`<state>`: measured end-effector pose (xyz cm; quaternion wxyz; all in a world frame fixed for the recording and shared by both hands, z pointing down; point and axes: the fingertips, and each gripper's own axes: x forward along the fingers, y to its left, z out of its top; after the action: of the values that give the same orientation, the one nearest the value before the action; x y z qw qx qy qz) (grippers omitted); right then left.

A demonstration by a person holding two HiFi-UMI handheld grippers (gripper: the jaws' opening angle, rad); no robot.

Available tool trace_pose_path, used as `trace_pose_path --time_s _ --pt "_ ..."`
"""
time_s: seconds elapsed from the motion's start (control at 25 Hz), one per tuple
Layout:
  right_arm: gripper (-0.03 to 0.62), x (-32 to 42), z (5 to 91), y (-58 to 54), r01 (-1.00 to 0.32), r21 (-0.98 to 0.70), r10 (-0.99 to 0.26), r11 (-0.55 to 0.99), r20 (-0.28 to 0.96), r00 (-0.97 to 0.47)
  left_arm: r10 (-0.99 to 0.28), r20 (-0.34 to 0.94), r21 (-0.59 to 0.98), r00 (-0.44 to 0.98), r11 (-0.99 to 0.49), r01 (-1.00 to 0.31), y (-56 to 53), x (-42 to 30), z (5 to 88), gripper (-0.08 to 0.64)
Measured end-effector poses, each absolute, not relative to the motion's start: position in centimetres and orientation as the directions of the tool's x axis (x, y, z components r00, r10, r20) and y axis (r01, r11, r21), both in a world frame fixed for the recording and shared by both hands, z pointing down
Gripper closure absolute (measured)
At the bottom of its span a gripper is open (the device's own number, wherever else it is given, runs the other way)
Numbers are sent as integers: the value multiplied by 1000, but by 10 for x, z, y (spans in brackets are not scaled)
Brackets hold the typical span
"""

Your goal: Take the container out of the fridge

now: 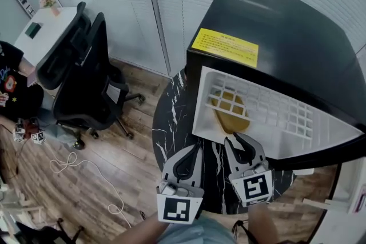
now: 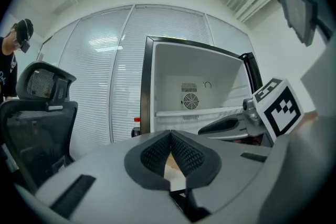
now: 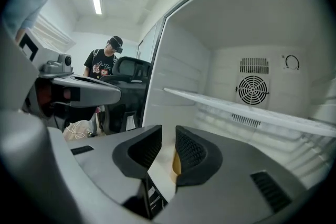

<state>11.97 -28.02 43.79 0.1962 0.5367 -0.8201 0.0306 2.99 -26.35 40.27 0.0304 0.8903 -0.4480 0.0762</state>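
Note:
The small black fridge (image 1: 286,37) stands open, showing its white inside and a white grid shelf (image 1: 274,108). A yellowish container (image 1: 231,112) lies under that shelf, seen through the grid. My right gripper (image 1: 244,140) is at the fridge mouth, just before the container, its jaws a narrow gap apart and empty. In the right gripper view the container (image 3: 177,165) shows through that gap. My left gripper (image 1: 193,152) hangs beside it, outside the fridge, jaws together on nothing. In the left gripper view the fridge (image 2: 199,86) is ahead.
A round black marble table (image 1: 171,123) sits under my grippers, against the fridge. Two black office chairs (image 1: 86,77) stand to the left on the wood floor, with a white cable (image 1: 74,166) nearby. A person (image 3: 107,60) stands off to the left. Blinds line the back wall.

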Motion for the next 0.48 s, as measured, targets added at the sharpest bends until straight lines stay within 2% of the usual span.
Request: trace_pose_path --time_s 0.48 --pt "494 117 493 -299 -849 215 -810 482 479 -338 -786 220 17 577 -588 -808 -283 29 435 546"
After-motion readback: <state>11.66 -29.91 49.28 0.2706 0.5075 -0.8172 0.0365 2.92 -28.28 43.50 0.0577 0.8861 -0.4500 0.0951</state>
